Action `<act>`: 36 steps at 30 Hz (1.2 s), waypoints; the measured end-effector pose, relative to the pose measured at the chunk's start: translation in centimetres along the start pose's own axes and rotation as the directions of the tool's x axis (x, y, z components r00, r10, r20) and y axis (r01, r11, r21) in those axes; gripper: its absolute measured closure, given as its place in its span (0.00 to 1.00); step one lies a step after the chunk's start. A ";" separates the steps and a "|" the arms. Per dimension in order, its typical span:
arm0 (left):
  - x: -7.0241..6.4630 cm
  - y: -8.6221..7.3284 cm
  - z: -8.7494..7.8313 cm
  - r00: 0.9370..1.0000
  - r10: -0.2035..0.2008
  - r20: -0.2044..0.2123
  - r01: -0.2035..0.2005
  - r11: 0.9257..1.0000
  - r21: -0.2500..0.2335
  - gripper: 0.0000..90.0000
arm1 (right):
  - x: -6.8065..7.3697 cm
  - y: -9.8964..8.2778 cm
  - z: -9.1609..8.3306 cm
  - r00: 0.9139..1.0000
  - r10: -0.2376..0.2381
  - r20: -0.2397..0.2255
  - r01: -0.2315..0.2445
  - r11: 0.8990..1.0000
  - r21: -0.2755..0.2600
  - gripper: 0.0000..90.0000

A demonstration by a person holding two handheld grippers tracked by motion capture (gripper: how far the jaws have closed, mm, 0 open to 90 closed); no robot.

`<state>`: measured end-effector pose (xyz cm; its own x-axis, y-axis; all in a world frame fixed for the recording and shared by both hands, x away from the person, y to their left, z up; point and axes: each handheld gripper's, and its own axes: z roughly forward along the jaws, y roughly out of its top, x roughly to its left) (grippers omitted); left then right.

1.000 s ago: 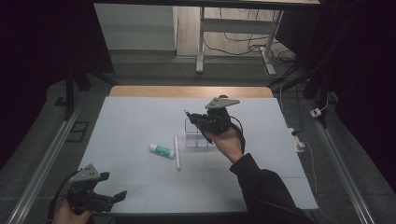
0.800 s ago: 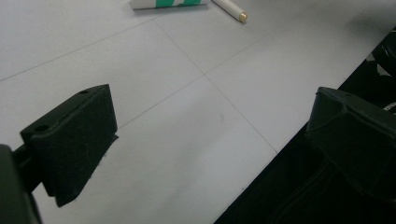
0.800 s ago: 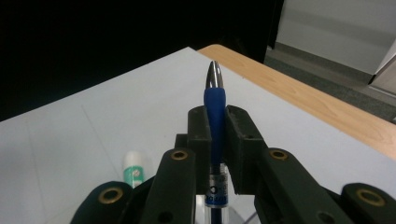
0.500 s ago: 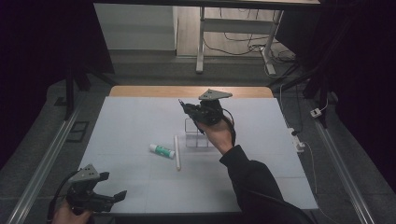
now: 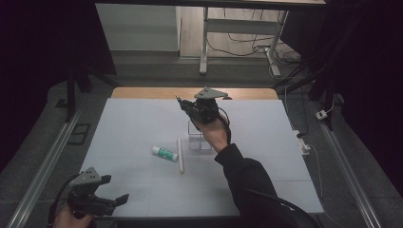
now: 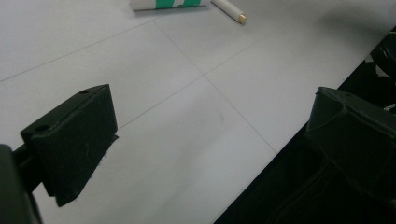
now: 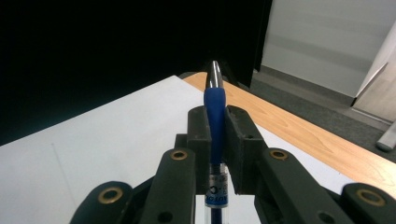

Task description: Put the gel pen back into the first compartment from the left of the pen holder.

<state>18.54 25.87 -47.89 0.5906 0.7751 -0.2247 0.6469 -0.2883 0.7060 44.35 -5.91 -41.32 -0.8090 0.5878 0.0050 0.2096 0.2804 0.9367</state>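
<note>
At the lower left of the high view, the left hand-held gripper (image 5: 108, 203) rests released at the near edge of the desk (image 5: 266, 156), its jaws wide apart and nothing between them. Past it, mid-frame, a white-and-green tube (image 5: 164, 153) and a white stick (image 5: 180, 155) lie flat. Farther, just above centre, the right hand-held gripper (image 5: 186, 107) is clenched on a blue pen (image 7: 214, 116). The pen's long axis runs out along the jaws, tip toward the upper left, while the clear holder (image 5: 199, 138) stands just below that hand, the nearer one.
</note>
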 end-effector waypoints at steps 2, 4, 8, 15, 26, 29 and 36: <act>0.0 0.0 0.0 1.000 0.000 0.000 0.000 1.000 0.000 0.02 | 0.0 -0.2 0.3 1.000 -0.004 0.006 0.004 1.000 -0.003 0.89; 0.0 0.0 0.0 1.000 0.000 0.001 0.000 1.000 0.001 0.02 | 0.0 -0.5 0.5 1.000 0.001 0.008 -0.001 1.000 -0.004 0.89; 0.0 0.0 0.0 1.000 -0.001 0.001 0.001 1.000 0.000 0.02 | 0.1 -1.0 0.8 1.000 0.001 0.010 -0.001 1.000 0.009 0.89; 0.0 0.0 0.0 1.000 -0.001 0.000 0.001 1.000 0.001 0.02 | 0.1 -1.7 0.8 1.000 -0.003 0.014 0.003 0.999 0.032 0.89; 0.0 0.0 0.0 1.000 0.002 -0.004 -0.002 1.000 0.002 0.02 | -0.1 -2.2 -0.1 1.000 0.005 0.016 -0.006 0.999 0.047 0.77; 0.0 0.0 0.0 1.000 0.002 -0.004 -0.002 1.000 0.003 0.02 | -0.1 -1.9 -0.6 1.000 0.003 0.009 -0.004 0.999 0.050 0.71; 0.0 0.0 0.0 1.000 0.001 -0.002 -0.001 1.000 0.002 0.02 | 0.1 -1.5 -1.9 1.000 0.008 -0.012 -0.007 0.995 0.098 0.50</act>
<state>18.55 25.88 -47.88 0.5898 0.7762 -0.2226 0.6473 -0.2896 0.7051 42.91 -7.70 -42.08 -0.8138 0.5809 0.0171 0.2682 0.3493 0.8978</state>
